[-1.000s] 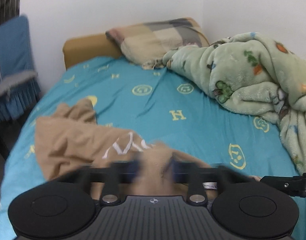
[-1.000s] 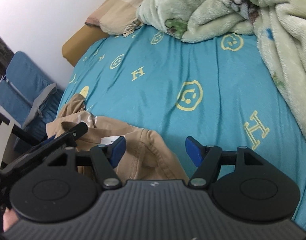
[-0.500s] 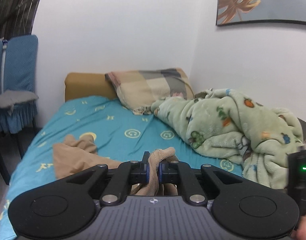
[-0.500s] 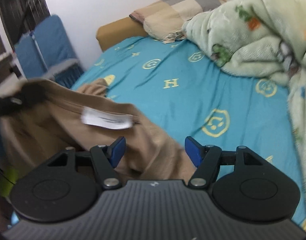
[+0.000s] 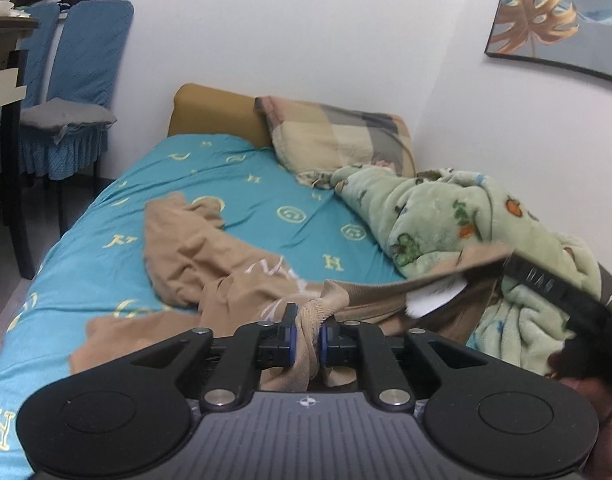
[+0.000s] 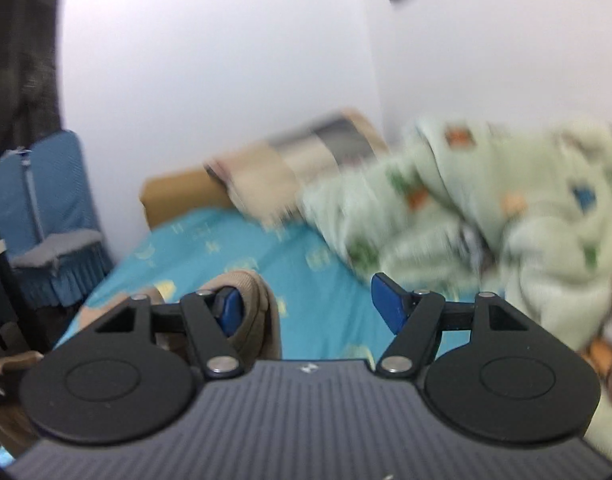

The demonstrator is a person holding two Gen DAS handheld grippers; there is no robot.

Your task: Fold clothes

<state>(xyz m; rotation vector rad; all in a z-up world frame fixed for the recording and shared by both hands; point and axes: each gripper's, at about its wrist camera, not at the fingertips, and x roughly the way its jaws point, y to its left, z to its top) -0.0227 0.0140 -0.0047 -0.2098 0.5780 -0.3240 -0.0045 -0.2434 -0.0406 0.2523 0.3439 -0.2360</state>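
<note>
Left gripper (image 5: 306, 338) is clamping the tan garment (image 5: 194, 256) bunched, while right gripper (image 6: 306, 310) is gaping, risking the collar slipping free.

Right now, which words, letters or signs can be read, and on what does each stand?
"H": yellow, on the bedsheet.
"DAG", unsure: on a finger of the right claw.
White print on the tan garment: blurred, unreadable.
White tag on it: too small to read.
</note>
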